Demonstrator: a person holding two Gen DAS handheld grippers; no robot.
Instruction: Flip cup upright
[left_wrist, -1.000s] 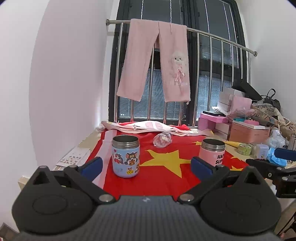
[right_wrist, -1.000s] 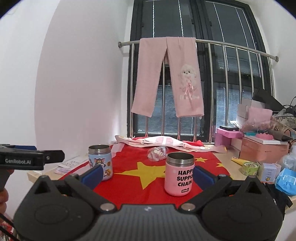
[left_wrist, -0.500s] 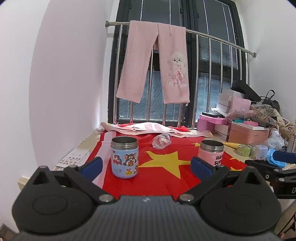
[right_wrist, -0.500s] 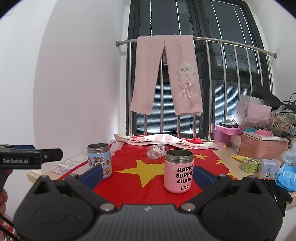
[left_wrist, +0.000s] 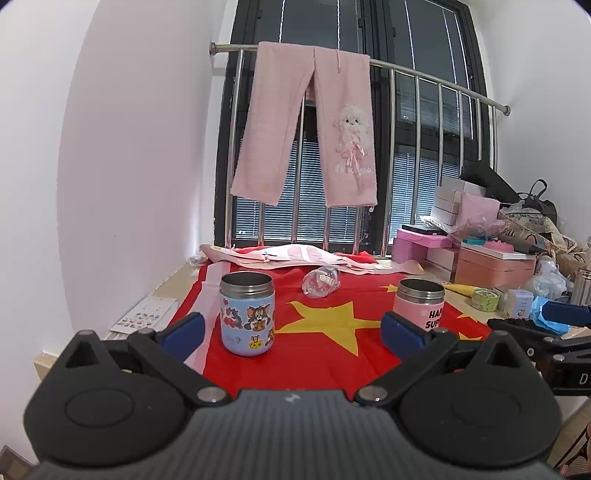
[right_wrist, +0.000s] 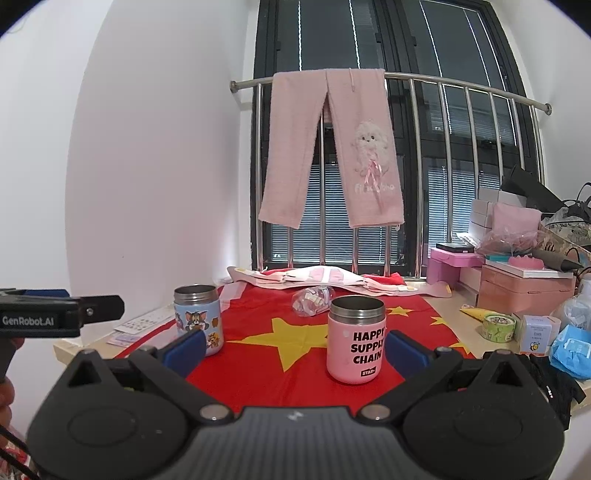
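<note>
A red flag with yellow stars (left_wrist: 321, 332) covers the table (left_wrist: 166, 291) set against a white wall, with a barred window behind and pink trousers (left_wrist: 310, 125) hung over the steel rail (left_wrist: 424, 70). Boxes and clutter crowd the far right. On the flag, the blue cartoon cup (left_wrist: 246, 313) stands upright at the left, the pink cup (right_wrist: 356, 339) upright at the right, and a clear plastic bottle (left_wrist: 320, 280) lies farther back between them. The left gripper (left_wrist: 291, 328) and right gripper (right_wrist: 295, 349) are both spread wide near the table's front edge, holding and touching nothing.
</note>
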